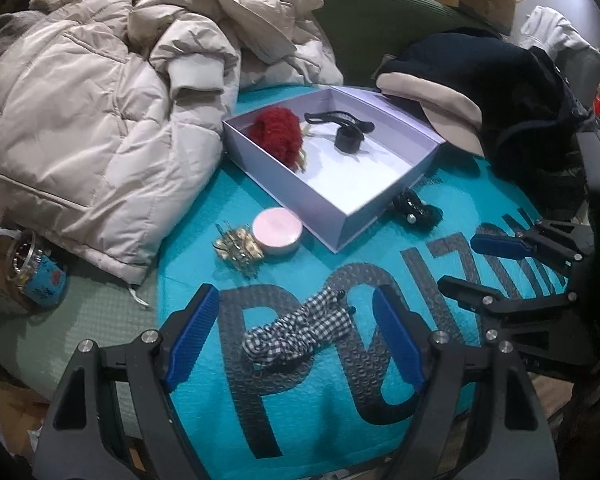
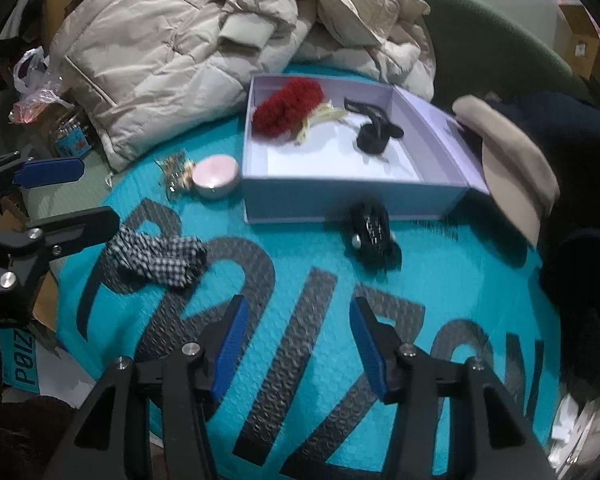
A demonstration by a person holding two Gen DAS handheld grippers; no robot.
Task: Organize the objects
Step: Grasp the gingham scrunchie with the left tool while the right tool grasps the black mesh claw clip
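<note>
Two grippers, left (image 1: 296,340) and right (image 2: 296,340), hover spread and empty, the left straddling the checked scrunchie (image 1: 300,330) on the teal mat (image 1: 380,432), seemingly bound for the box (image 1: 380,208) of hair things.

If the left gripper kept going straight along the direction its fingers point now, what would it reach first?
Most likely the checkered scrunchie: it lies on the teal mailer right between the open fingers of the left gripper. Depth is hard to judge, so it might meet the mailer itself.
</note>
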